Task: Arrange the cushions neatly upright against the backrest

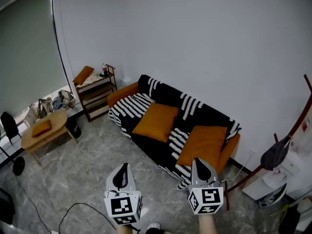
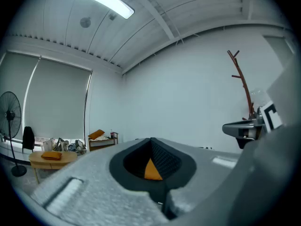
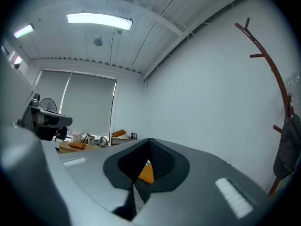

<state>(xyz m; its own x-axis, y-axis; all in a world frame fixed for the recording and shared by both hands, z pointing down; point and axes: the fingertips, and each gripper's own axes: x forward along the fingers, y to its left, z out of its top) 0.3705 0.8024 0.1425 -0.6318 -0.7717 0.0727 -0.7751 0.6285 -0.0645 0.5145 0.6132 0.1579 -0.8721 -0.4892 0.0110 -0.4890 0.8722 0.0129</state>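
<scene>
A plain room with a grey marbled floor (image 1: 78, 174), a bare white wall (image 1: 204, 43) and a grey roller blind (image 1: 27, 48) drawn over the window at the left.

An orange sofa (image 1: 121, 93) stands along the wall, draped in a black throw (image 1: 195, 112) with white stripes. To its left is a low wooden shelf unit (image 1: 97, 99), and nearer the window a small oval wooden surface (image 1: 54, 121); each carries an orange pad. At the far right a reddish coat stand (image 1: 298, 123) holds a grey bag (image 1: 275, 153). A black cable (image 1: 68, 211) loops on the floor in front of the person. Open floor lies between the person and the sofa.

Two orange cushions lie on the sofa. The left cushion (image 1: 156, 122) sits mid-sofa, turned askew like a diamond. The right cushion (image 1: 204, 144) rests near the right armrest, also slanted.

The left claw (image 1: 123, 172) and the right claw (image 1: 201, 168) are held level, side by side, short of the sofa. Both have their jaws closed together with nothing gripped.
</scene>
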